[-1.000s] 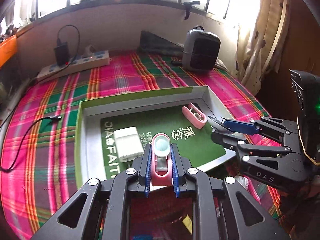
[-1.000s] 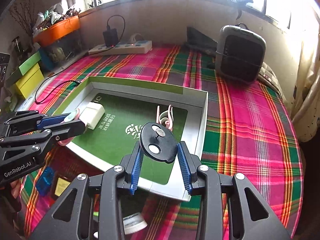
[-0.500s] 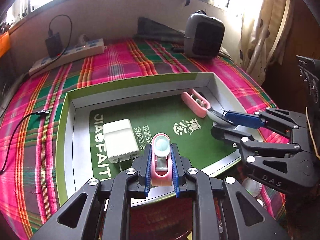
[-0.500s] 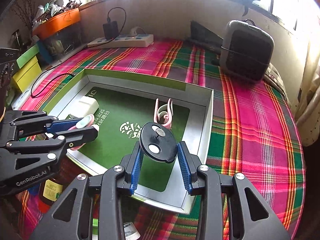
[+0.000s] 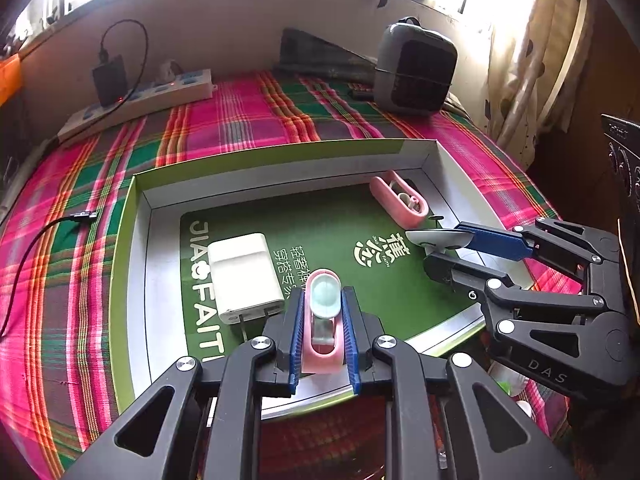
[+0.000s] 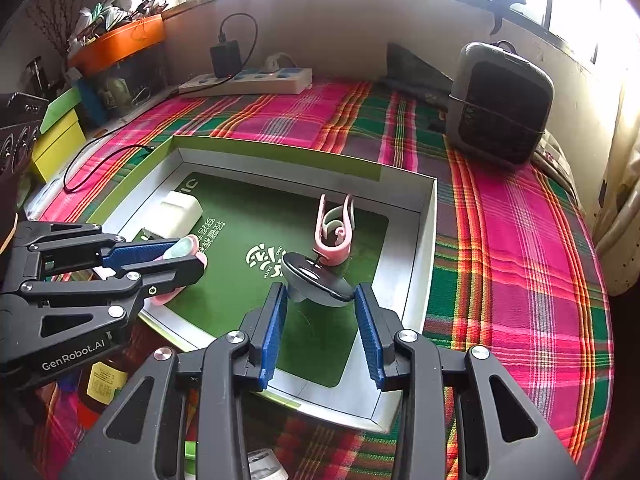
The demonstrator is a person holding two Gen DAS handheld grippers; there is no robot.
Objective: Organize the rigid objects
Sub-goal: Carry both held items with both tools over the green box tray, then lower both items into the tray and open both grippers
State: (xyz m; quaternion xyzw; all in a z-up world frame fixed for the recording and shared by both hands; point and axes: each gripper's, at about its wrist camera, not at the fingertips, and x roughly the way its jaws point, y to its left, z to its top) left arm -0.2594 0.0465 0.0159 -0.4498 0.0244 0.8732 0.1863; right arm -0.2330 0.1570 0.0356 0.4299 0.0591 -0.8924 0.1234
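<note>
The left gripper [image 5: 323, 312] is pinching a pink clip with a pale mint pad [image 5: 324, 322] tight between its blue pads, holding it over the near edge of the shallow box [image 5: 280, 156]. The right gripper [image 6: 320, 308] is clamping a dark round disc [image 6: 316, 278] between its half-closed fingers, above the box's green floor. Inside the box, a white charger [image 5: 244, 276] is lying just left of the held clip, and a second pink clip [image 5: 400, 202] is sitting near the far right corner. The box is resting on a plaid cloth [image 5: 248, 108].
</note>
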